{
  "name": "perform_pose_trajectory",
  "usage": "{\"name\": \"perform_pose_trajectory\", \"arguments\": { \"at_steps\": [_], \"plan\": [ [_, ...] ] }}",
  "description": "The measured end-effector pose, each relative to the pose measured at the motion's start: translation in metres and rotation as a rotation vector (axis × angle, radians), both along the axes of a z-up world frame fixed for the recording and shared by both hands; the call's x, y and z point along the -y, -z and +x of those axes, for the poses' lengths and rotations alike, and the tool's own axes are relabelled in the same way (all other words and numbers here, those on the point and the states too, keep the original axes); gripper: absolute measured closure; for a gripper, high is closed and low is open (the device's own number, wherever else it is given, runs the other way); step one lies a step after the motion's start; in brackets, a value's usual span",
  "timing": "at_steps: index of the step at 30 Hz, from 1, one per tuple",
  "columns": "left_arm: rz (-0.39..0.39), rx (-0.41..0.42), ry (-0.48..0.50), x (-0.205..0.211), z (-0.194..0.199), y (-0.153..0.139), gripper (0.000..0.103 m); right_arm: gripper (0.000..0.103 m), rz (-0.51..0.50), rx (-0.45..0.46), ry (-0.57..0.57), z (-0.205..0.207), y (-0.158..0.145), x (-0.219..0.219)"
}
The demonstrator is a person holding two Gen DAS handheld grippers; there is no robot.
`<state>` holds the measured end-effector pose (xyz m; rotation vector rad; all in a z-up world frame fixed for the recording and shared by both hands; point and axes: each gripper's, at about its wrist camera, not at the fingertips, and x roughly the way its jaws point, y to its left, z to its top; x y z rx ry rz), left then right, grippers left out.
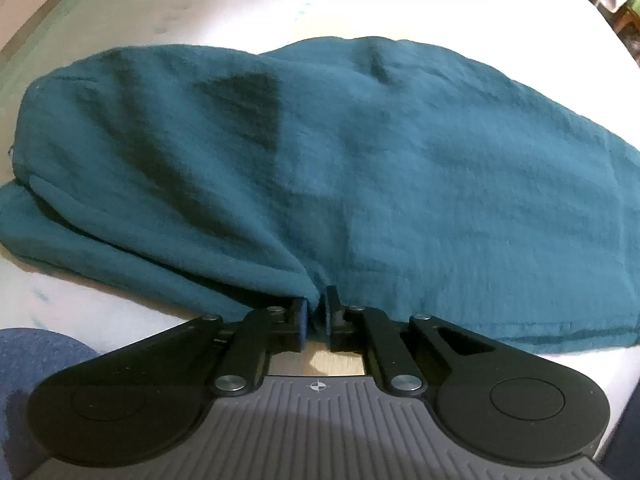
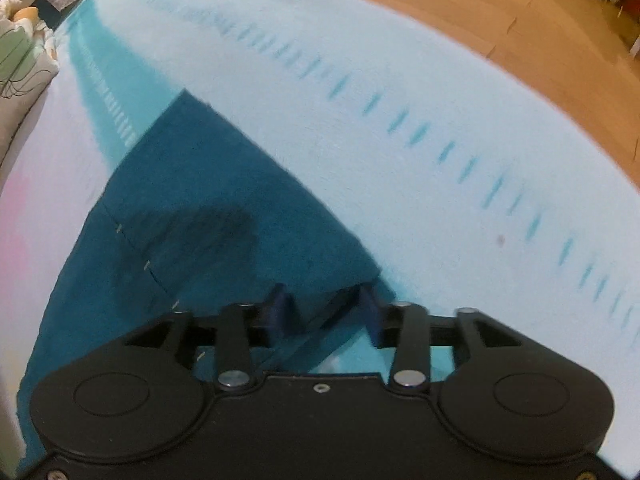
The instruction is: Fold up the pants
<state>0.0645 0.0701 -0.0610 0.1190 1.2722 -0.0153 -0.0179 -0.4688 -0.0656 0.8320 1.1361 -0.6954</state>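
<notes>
The teal pants [image 1: 320, 168] lie folded in layers on a white and light-blue cloth-covered surface [image 1: 200, 8]. My left gripper [image 1: 318, 312] is shut on the near edge of the pants, pinching a fold of fabric between its pads. In the right wrist view the pants [image 2: 208, 200] stretch away from me as a long flat band. My right gripper [image 2: 324, 308] is open, its fingers straddling the near end of the pants, which lies flat between them.
The light-blue cover with dashed blue lines [image 2: 440, 140] extends to the right, with wooden floor [image 2: 540, 48] beyond its edge. A pillow or bedding [image 2: 20, 52] sits at the far left. Blue-clad knee [image 1: 36, 360] is near the bottom left.
</notes>
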Motion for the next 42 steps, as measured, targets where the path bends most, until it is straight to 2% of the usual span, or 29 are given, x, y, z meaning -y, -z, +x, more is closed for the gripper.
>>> {"name": "perform_pose_trajectory", "arguments": {
  "at_steps": [2, 7, 12, 17, 22, 26, 30, 34, 37, 42],
  "plan": [
    [0.012, 0.014, 0.012, 0.004, -0.004, -0.001, 0.093, 0.050, -0.052, -0.006, -0.001, 0.002, -0.013, -0.002],
    [0.013, 0.056, 0.022, 0.012, -0.012, -0.002, 0.093, 0.049, -0.173, 0.051, -0.033, 0.013, -0.047, -0.018],
    [-0.067, 0.041, 0.035, 0.006, -0.016, -0.004, 0.089, 0.049, -0.213, 0.154, -0.176, 0.042, -0.080, -0.065],
    [-0.103, 0.047, 0.039, -0.007, -0.022, -0.017, 0.085, 0.049, -0.160, 0.270, -0.391, 0.080, -0.099, -0.134],
    [-0.074, 0.140, 0.071, -0.027, -0.017, -0.057, 0.085, 0.049, -0.062, 0.355, -0.631, 0.121, -0.099, -0.213],
    [-0.029, 0.198, 0.016, -0.065, 0.002, -0.084, 0.085, 0.049, -0.014, 0.388, -0.817, 0.141, -0.096, -0.283],
    [0.051, 0.232, -0.091, -0.120, 0.023, -0.097, 0.085, 0.049, 0.030, 0.416, -0.985, 0.155, -0.088, -0.352],
    [0.094, 0.195, -0.175, -0.168, 0.039, -0.092, 0.085, 0.049, 0.063, 0.436, -1.133, 0.162, -0.084, -0.412],
    [0.106, 0.139, -0.236, -0.202, 0.051, -0.075, 0.085, 0.049, 0.074, 0.458, -1.237, 0.166, -0.082, -0.453],
    [0.064, 0.053, -0.285, -0.233, 0.063, -0.039, 0.085, 0.049, 0.072, 0.496, -1.386, 0.170, -0.077, -0.508]
  ]
}}
